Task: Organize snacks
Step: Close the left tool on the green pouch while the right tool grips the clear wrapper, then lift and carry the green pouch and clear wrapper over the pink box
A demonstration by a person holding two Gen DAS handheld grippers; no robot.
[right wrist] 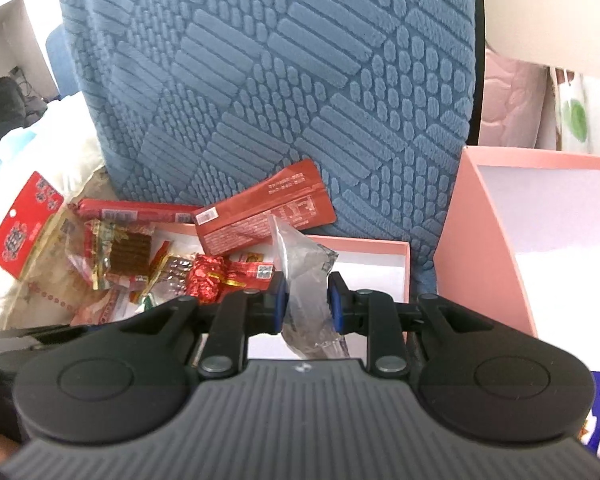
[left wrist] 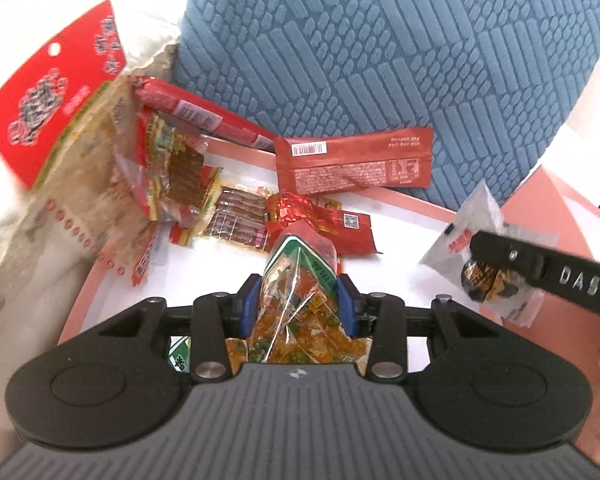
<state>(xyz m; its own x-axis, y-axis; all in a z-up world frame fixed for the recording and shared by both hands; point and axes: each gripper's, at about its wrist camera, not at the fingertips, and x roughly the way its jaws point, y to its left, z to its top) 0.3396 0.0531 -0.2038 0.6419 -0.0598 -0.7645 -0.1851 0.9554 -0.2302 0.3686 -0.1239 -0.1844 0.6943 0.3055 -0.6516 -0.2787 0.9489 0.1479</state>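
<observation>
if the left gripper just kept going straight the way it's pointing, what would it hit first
Probably the crumpled red foil packet, which lies right past the tip of the green-and-orange snack bag that the left gripper holds, on the white floor of the pink box. Depth is hard to judge here.

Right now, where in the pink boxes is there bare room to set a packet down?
Bare white floor lies in the shallow pink tray at its right end, right of the red pouch, and inside the tilted pink box. The tray's left end is crowded with snack packets.

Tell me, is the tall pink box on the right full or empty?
Empty, as far as it shows: the right wrist view sees only bare white inside the pink box. Its bottom is hidden by the gripper body.
</observation>
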